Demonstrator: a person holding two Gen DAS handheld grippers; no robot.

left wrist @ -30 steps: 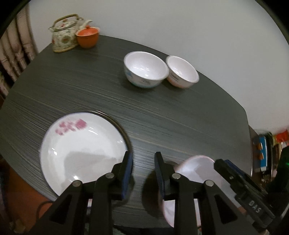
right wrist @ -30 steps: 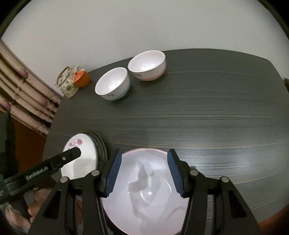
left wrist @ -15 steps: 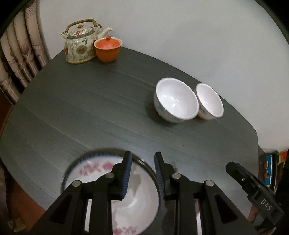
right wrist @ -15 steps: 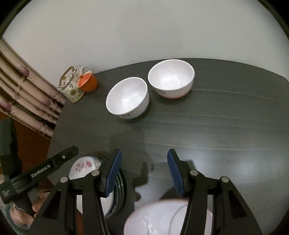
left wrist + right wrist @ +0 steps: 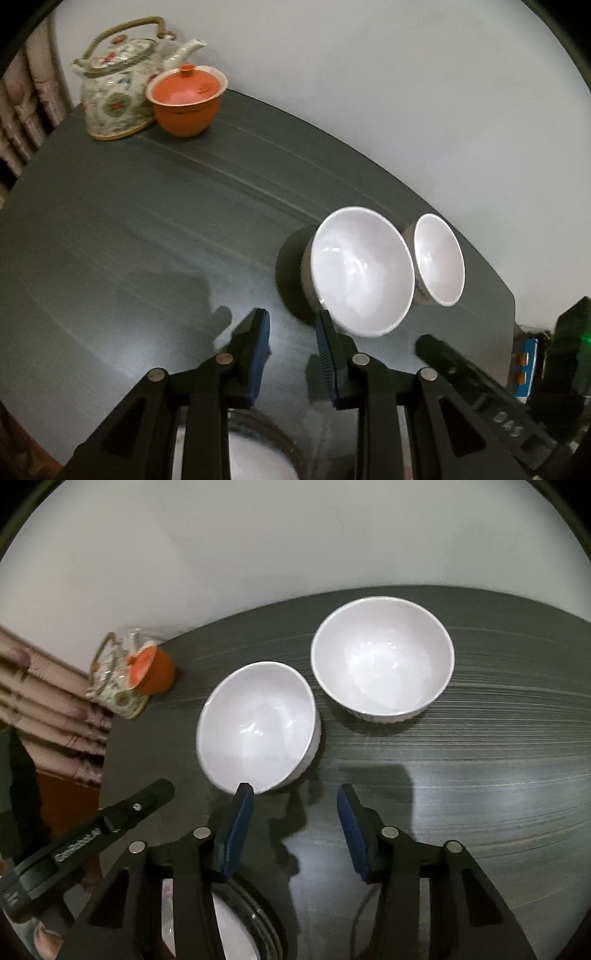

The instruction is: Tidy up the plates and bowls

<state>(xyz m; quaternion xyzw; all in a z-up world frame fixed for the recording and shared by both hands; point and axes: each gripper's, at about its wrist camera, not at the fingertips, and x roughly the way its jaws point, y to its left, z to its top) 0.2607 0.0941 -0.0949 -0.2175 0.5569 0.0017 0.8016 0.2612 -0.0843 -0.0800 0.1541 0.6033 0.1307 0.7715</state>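
Dark grey wood-grain table, plain white wall behind, pinkish pleated curtain at left

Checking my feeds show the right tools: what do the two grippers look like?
Both are black plastic with triangular cut-outs and silver rivets. Left gripper and right gripper have ribbed blue pads on the jaws. White lettering marks each gripper's side, too blurred to read.

We see a dim room lit from above and behind us: the grippers throw soft shadows forward onto the dark table. Small glare spots sit inside the near bowl and the far bowl. Fisheye bending curves the table edge, black vignette fills the corners, and motion blur smears the left view's lower right.
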